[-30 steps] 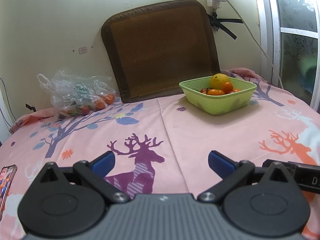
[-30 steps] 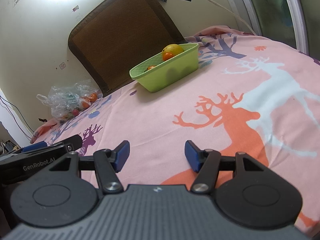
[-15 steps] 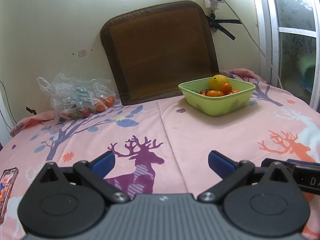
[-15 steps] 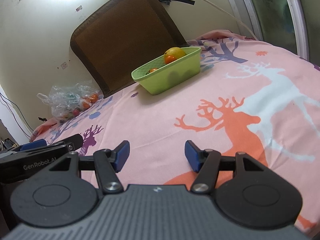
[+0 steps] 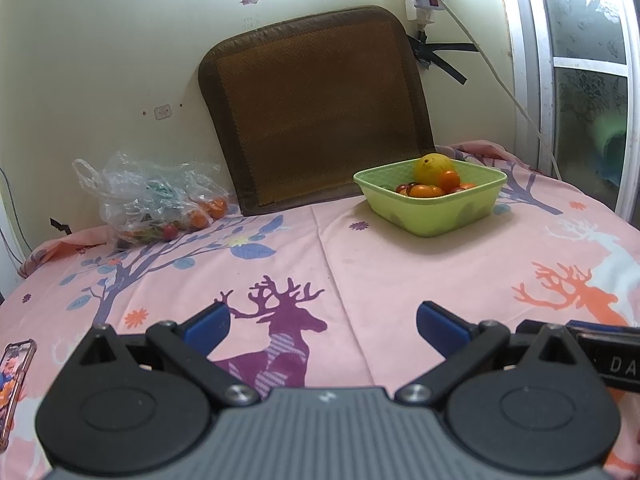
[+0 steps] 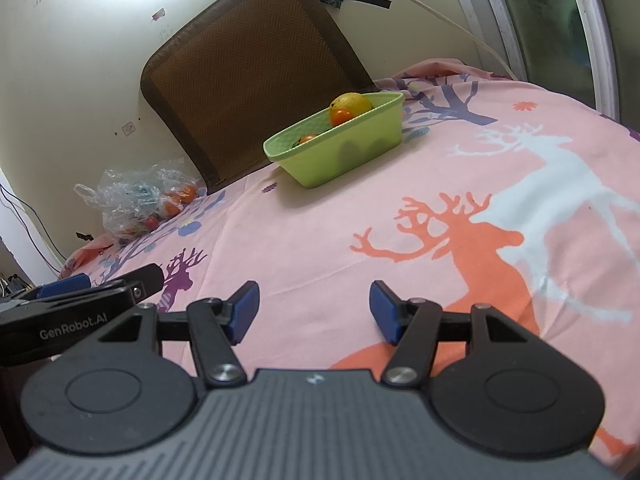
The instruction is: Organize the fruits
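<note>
A light green basket (image 5: 440, 216) (image 6: 344, 160) stands far back on the pink deer-print sheet, holding a yellow fruit (image 5: 432, 166) (image 6: 352, 102) and several small orange and red fruits (image 5: 426, 191). A clear plastic bag (image 5: 148, 200) (image 6: 136, 200) with more small fruits lies at the back left by the wall. My left gripper (image 5: 322, 326) is open over the purple deer, nothing between its fingers. My right gripper (image 6: 314, 310) is open too, empty, near the orange deer. Both are well short of basket and bag.
A brown woven mat (image 5: 320, 116) leans on the wall behind the basket. A phone (image 5: 14, 376) lies at the left edge of the bed. A power strip and cable (image 5: 424, 4) hang on the wall; a window frame (image 5: 536, 80) is on the right.
Both grippers have tilted slightly, so the basket and bag sit a little lower in view. Neither gripper's opening has changed and no fruit has moved.
</note>
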